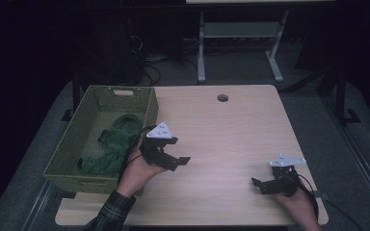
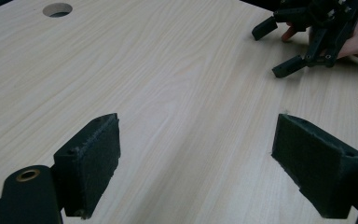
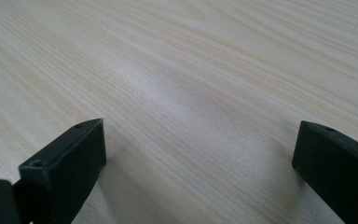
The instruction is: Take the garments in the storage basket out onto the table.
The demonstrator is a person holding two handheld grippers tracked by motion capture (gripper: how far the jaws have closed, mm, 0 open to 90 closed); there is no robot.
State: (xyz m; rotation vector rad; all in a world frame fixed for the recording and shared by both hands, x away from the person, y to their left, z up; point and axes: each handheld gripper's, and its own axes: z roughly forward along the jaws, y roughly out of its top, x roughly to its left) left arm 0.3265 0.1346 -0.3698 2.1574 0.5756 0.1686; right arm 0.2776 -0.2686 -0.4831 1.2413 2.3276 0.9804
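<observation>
Green basket (image 1: 89, 144) on table (image 1: 231, 134), left edge, green cloth (image 1: 113, 144) inside. Left gripper (image 1: 180, 151) just right of basket, jaws spread, empty. Right gripper (image 1: 256, 185) well right of basket, jaws apart, empty. Cable hole (image 1: 222, 97) behind.

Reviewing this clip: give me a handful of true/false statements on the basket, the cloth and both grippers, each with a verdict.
1. The green cloth lies inside the green basket. True.
2. The left gripper is shut on the cloth. False: its jaws stand open over bare table, holding nothing.
3. The right gripper is open. True.
4. The basket sits at the table's right edge. False: it sits at the left edge.
5. A round hole is cut in the tabletop near its far edge. True.
</observation>
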